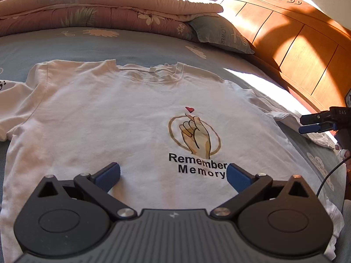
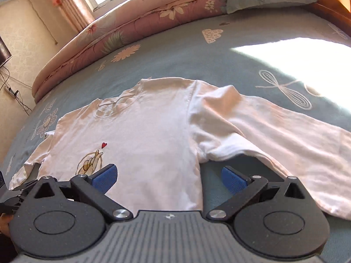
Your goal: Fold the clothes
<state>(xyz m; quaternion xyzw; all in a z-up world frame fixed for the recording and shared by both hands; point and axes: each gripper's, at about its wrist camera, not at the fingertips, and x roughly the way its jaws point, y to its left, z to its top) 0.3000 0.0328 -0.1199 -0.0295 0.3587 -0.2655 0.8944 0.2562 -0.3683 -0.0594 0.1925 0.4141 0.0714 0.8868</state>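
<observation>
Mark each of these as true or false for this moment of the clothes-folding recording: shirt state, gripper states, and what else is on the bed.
1. The white T-shirt lies print side up on the bed sheet. True.
2. The left gripper is clamped on the shirt's hem. False: its jaws are open and hold nothing.
3. The right gripper is open. True.
4. The shirt is already folded in half. False: it is spread flat, both sleeves out.
5. A folded quilt and a pillow lie at the far side of the bed. True.
</observation>
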